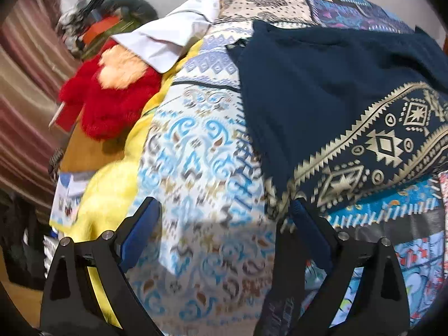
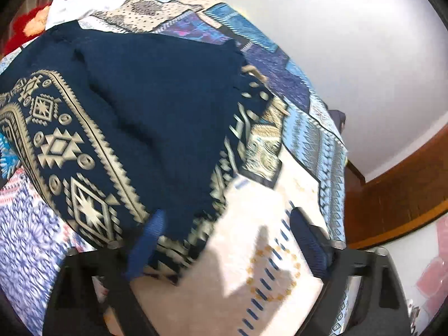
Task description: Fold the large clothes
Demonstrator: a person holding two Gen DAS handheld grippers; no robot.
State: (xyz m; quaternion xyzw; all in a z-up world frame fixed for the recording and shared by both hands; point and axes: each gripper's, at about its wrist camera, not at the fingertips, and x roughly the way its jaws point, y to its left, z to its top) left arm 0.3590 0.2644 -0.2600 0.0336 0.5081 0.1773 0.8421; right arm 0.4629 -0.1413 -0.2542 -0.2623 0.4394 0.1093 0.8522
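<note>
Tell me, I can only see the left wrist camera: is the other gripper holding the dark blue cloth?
Observer: No. The right gripper is open with nothing pinched, and the dark blue cloth lies on the bed.
Operator: Where is that gripper?
Observer: At the cloth's near patterned edge. One finger is over the border, and the other is over a cream patch of the bedspread.
Operator: What's past the bed on that side?
Observer: A white wall and a brown wooden board along its foot.
</note>
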